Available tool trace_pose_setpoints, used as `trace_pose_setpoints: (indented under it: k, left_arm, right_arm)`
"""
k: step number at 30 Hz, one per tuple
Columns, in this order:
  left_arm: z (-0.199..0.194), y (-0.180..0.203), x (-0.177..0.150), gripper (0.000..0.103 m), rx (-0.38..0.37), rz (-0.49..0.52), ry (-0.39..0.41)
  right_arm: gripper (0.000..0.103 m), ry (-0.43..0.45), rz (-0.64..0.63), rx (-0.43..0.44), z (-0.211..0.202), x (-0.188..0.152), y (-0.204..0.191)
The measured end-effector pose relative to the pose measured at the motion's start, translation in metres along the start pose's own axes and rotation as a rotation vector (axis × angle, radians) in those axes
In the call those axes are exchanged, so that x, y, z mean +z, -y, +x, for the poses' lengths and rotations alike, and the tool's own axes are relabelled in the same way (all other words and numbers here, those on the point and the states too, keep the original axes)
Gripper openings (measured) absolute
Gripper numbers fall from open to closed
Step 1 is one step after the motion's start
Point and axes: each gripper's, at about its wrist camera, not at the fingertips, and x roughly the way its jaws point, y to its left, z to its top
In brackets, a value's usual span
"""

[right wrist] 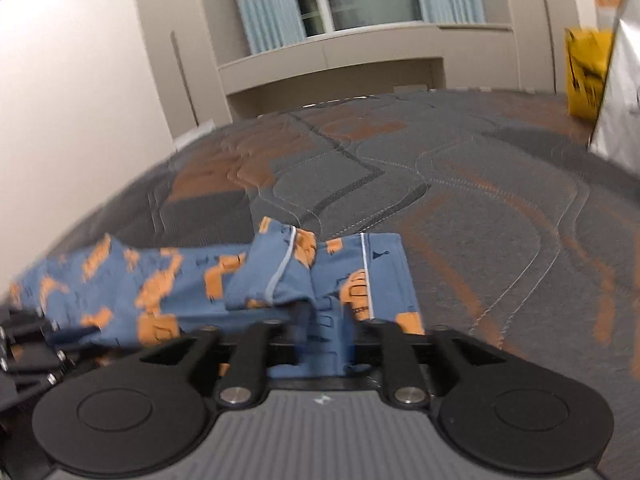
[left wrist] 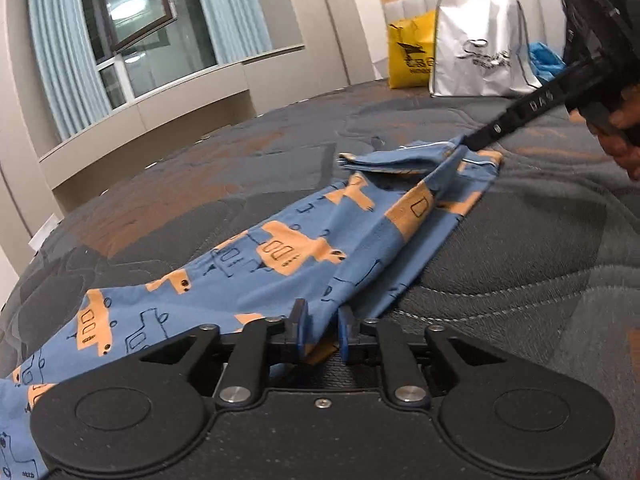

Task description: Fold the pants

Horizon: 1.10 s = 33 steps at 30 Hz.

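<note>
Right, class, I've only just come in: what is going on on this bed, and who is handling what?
A person holds a gripper in each hand and is folding blue pants with an orange print on a quilted bed. The left gripper has a fold of cloth between its jaws, which stand slightly apart. The right gripper is at the other end, jaws apart with cloth between them. The pants lie long and partly bunched. Shopping bags stand at the headboard.

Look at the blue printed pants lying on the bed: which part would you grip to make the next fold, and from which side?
Probably the doubled end with the pale piping on the pants. In the right wrist view that end lies bunched and raised off the bed, so the fingers can straddle its thickness. Come in low from the near edge, along the cloth, rather than from above, where the flat fabric offers no lip.
</note>
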Motion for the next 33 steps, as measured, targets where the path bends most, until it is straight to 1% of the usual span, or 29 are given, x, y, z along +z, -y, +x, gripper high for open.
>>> trace_pose_setpoints:
  k: [1,2,4,5,7,9,11,13,14,15,16,17,18,19,22,25,27,29,31,33]
  left_arm:
    - [0.0,0.002,0.0,0.019,-0.003,0.009,0.005]
    - [-0.001,0.003,0.0,0.021,-0.007,0.009,0.011]
    - [-0.005,0.002,0.0,0.035,-0.034,-0.012,0.025]
    - [-0.007,0.0,0.0,0.038,-0.046,-0.033,0.033]
    - [-0.012,-0.004,-0.001,0.056,-0.054,-0.084,0.048]
    - [-0.018,-0.009,-0.003,0.065,-0.035,-0.128,0.057]
    - [-0.027,-0.016,-0.007,0.068,-0.003,-0.174,0.066]
    - [-0.034,-0.027,-0.013,0.079,0.035,-0.223,0.067]
    - [-0.036,-0.032,-0.014,0.081,0.057,-0.243,0.062]
    - [-0.037,-0.039,-0.017,0.083,0.089,-0.265,0.05]
    - [-0.036,-0.045,-0.019,0.083,0.112,-0.282,0.036]
    - [-0.034,-0.052,-0.02,0.083,0.134,-0.304,0.018]
    - [-0.034,-0.057,-0.021,0.083,0.15,-0.324,0.006]
    - [-0.032,-0.063,-0.022,0.083,0.166,-0.35,-0.005]
    - [-0.032,-0.072,-0.023,0.083,0.184,-0.398,-0.005]
    - [-0.033,-0.072,-0.023,0.083,0.185,-0.406,0.002]
    - [-0.033,-0.07,-0.024,0.083,0.186,-0.405,-0.001]
    - [-0.033,-0.07,-0.024,0.083,0.188,-0.406,-0.007]
    - [-0.032,-0.072,-0.024,0.083,0.196,-0.412,-0.008]
    - [-0.033,-0.072,-0.024,0.086,0.208,-0.417,-0.005]
  right_arm:
    - [0.049,0.012,-0.032,-0.018,0.0,0.002,-0.012]
    - [0.05,0.03,-0.074,-0.038,-0.004,0.004,-0.018]
    - [0.057,0.074,-0.162,-0.067,-0.005,0.009,-0.036]
    - [0.059,0.097,-0.209,-0.076,-0.005,0.013,-0.044]
    - [0.061,0.127,-0.298,-0.067,-0.003,0.018,-0.06]
    - [0.061,0.121,-0.379,-0.043,0.01,0.02,-0.08]
    - [0.06,0.085,-0.468,-0.02,0.031,0.019,-0.099]
    - [0.052,0.048,-0.558,-0.047,0.047,0.011,-0.115]
    - [0.049,0.032,-0.588,-0.073,0.055,0.006,-0.12]
    - [0.043,0.016,-0.603,-0.089,0.06,0.003,-0.121]
    - [0.033,-0.001,-0.609,-0.102,0.066,-0.002,-0.121]
    - [0.026,-0.012,-0.61,-0.115,0.069,-0.005,-0.119]
    - [0.006,-0.009,-0.598,-0.127,0.07,-0.007,-0.115]
    - [0.003,0.005,-0.57,-0.136,0.067,-0.006,-0.11]
    - [0.003,0.076,-0.448,-0.179,0.052,0.002,-0.088]
    - [0.003,0.11,-0.297,-0.213,0.035,0.011,-0.056]
    - [0.003,0.089,-0.213,-0.226,0.029,0.011,-0.032]
    - [0.004,0.042,-0.127,-0.201,0.031,0.008,-0.009]
    - [0.019,0.009,-0.068,-0.192,0.033,0.005,0.005]
    - [0.027,0.025,-0.041,-0.196,0.031,0.006,0.014]
